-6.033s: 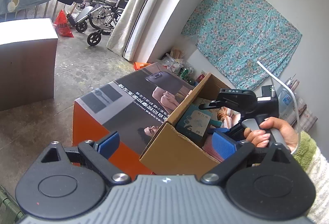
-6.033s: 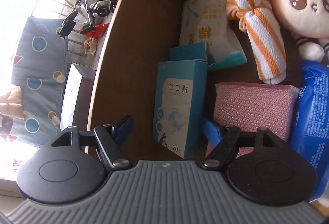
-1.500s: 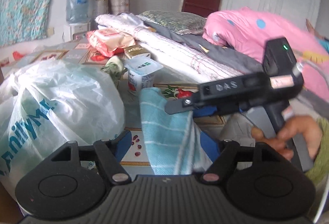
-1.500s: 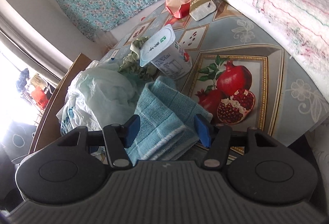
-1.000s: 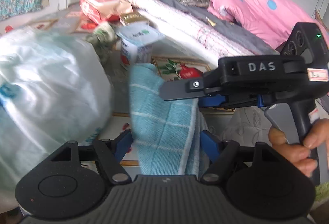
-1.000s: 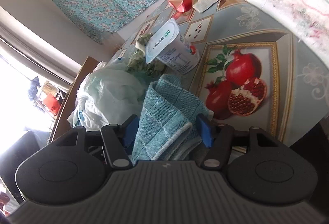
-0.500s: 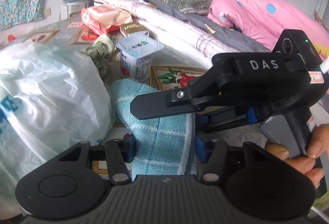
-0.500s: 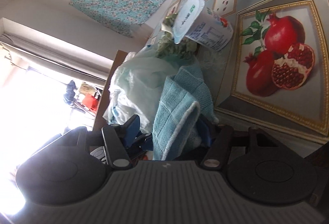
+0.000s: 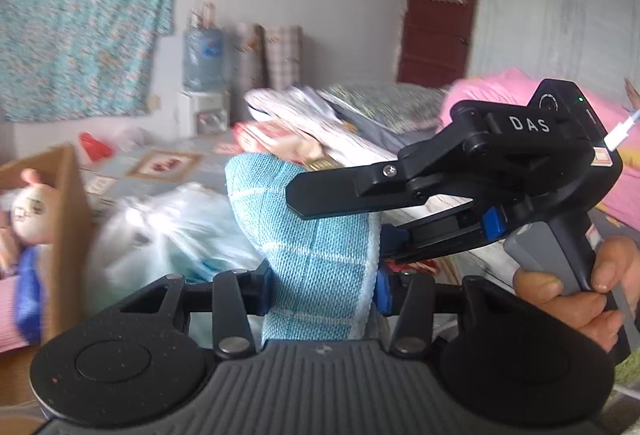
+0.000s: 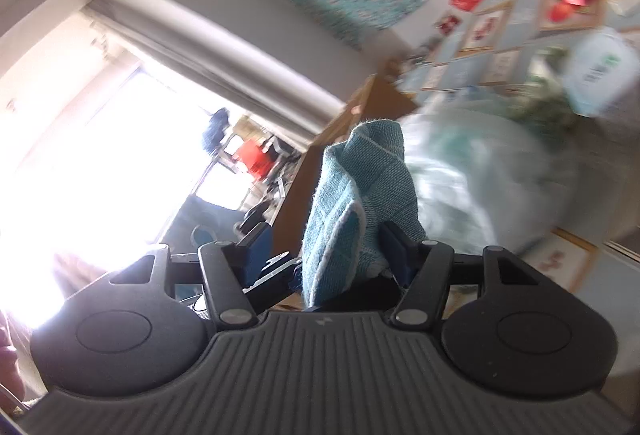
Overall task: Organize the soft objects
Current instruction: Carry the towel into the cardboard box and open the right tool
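Teal checked towel [image 9: 320, 259], folded, white-edged, both tools [image 9: 320, 289] [image 10: 328, 251] clamped on it.

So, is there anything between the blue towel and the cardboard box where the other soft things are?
The crumpled plastic bag lies between the towel and the box, low on the table. The towel is lifted, with both hand-held grippers, left and right, on it; nothing visible blocks a path over the bag.
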{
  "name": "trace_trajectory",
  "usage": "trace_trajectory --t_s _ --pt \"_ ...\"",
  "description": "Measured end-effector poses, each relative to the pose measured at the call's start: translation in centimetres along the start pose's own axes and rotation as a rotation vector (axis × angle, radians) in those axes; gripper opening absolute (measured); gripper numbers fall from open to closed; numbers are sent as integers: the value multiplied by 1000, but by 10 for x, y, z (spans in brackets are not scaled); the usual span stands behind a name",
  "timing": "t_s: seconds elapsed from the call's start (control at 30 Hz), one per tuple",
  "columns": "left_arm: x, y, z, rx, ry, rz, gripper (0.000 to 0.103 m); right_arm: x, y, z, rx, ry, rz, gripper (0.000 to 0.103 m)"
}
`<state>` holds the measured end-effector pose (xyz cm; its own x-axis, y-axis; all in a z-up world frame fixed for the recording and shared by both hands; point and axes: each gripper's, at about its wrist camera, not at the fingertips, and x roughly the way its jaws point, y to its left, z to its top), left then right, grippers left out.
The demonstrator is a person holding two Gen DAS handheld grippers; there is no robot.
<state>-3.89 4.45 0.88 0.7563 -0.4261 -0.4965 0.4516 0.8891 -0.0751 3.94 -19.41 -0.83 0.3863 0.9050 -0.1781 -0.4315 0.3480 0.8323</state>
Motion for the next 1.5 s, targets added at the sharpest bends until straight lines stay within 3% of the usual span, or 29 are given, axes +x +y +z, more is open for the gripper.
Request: trace_trajectory --t_s 0.27,0.5,0.63,0.73,0.97,1.13,1.37,1.5 --pt "-56 43 12 -71 -84 231 45 97 57 27 -107 168 153 60" --pt "-67 93 24 -124 -66 380 44 187 80 37 -125 262 185 60" --pt "-51 130 20 -214 36 360 42 221 66 33 -93 324 111 60" --pt "-35 151 15 -267 118 308 39 222 52 26 -81 340 60 61" --pt "-15 169 3 -263 264 278 33 193 41 40 -76 272 77 64" --pt "10 186 -8 -394 378 179 33 165 32 50 -57 205 84 66" --pt "14 203 -12 -511 450 177 47 151 20 51 -43 176 76 69" --pt "6 207 -10 -552 425 183 49 146 15 49 -33 170 71 70"
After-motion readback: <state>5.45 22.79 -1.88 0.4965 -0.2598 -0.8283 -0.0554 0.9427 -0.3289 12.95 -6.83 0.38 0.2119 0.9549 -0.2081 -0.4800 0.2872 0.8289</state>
